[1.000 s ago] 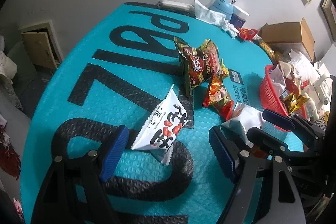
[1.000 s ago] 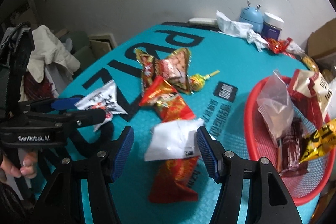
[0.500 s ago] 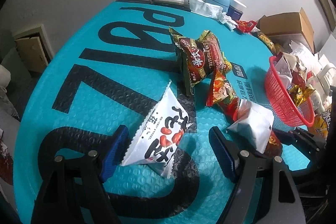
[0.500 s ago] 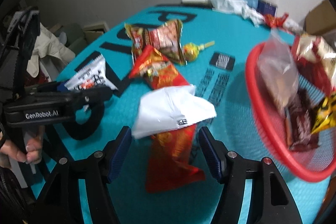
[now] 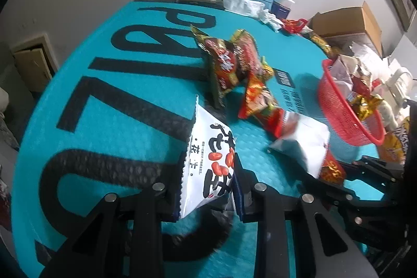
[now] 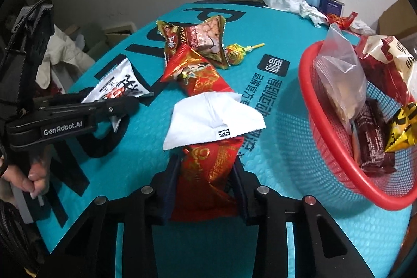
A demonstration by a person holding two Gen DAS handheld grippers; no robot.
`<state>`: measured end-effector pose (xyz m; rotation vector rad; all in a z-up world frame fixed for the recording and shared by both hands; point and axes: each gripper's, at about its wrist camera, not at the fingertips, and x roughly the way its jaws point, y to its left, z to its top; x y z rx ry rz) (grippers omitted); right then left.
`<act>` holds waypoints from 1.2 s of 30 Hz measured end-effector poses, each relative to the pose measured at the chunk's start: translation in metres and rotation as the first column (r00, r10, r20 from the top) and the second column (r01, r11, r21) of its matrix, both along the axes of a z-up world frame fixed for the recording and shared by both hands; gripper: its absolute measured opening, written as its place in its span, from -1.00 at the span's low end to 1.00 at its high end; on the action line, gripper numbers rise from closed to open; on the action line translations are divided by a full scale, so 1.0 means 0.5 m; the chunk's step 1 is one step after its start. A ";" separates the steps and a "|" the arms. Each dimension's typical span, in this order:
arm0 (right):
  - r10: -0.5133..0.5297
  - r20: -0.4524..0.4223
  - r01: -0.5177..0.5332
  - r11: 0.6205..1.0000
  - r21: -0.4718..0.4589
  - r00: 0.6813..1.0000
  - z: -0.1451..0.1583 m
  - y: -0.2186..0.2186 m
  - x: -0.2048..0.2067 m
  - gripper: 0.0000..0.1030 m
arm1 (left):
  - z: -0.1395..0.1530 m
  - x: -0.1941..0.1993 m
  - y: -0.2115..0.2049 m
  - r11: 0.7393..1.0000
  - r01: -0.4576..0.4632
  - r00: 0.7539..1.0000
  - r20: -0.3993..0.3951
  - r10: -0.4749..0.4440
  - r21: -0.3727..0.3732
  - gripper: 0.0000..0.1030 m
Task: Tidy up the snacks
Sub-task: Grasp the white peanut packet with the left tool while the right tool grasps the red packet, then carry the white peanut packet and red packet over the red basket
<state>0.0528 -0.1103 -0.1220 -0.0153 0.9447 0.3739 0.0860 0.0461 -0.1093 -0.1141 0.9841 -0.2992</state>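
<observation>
Two grippers, each closing on its own snack, which makes sense if both packets are headed for the same place. Biggest thing first: the teal bench [image 6: 273,226] holds everything, and the red basket [image 6: 338,173] just right of the right gripper [image 6: 206,189] already has several packets in it, so I'd guess it's the drop spot. That gripper's jaws pinch the red packet [image 6: 208,168], with a white packet [image 6: 208,121] lying over its far end. The left gripper [image 5: 207,189] is clamping onto the white peanut packet [image 5: 208,160], gripped by its near end. More loose snacks [image 6: 195,43] sit farther ahead.
</observation>
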 end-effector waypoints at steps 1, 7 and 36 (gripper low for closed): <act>0.004 -0.003 -0.004 1.000 0.008 1.000 0.000 -0.001 -0.003 -0.32 | 0.002 -0.006 -0.002 1.000 0.001 1.000 0.000 -0.001 -0.001 -0.44; 0.022 -0.019 -0.021 0.999 0.050 1.000 0.004 -0.007 -0.034 -0.33 | 0.022 -0.061 -0.013 1.000 0.005 1.000 0.013 -0.004 -0.015 -0.44; 0.014 0.078 -0.021 0.995 0.095 0.997 0.056 -0.059 -0.229 -0.33 | 0.081 -0.258 -0.099 0.996 0.062 0.997 0.052 -0.059 -0.061 -0.44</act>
